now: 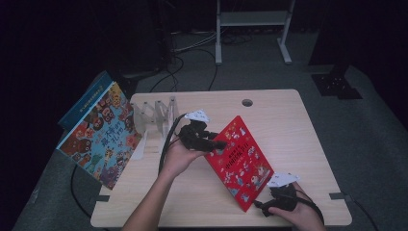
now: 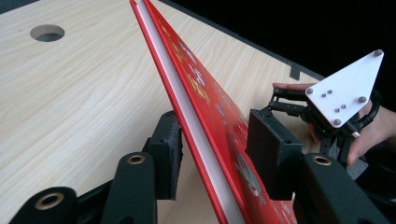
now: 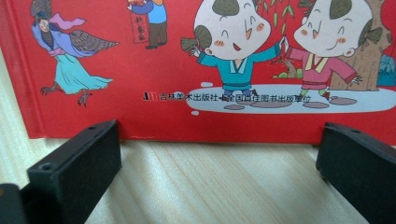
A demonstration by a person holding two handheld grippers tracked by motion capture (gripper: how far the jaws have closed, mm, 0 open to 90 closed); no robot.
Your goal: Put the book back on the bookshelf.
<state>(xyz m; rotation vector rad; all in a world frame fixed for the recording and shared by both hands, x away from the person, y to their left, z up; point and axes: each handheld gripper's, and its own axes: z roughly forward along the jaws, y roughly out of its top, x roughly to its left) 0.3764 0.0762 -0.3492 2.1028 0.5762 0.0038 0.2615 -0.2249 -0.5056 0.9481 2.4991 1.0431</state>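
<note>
From the high view, your left tool [image 1: 219,144] tilts the red book [image 1: 240,161] up off the surface [image 1: 288,120]. In the left gripper view the jaws straddle its edge, seemingly not yet pinching, so it could slip. In the right gripper view your right tool [image 3: 219,158] stands spread before the lower edge, bracing nothing if the book slides.

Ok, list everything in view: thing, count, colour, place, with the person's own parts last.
red book: one, red, middle of the table, long edge tilted up.
picture book: one, blue and orange, leaning at the table's left edge.
clear rack: one, transparent, back left of the table.
table: one, light wood, hole near the back edge.
frame: one, white, on the floor behind.
left gripper: one, black, jaws either side of the red book's raised edge, not pressing.
right gripper: one, black, open at the book's near end.
</note>
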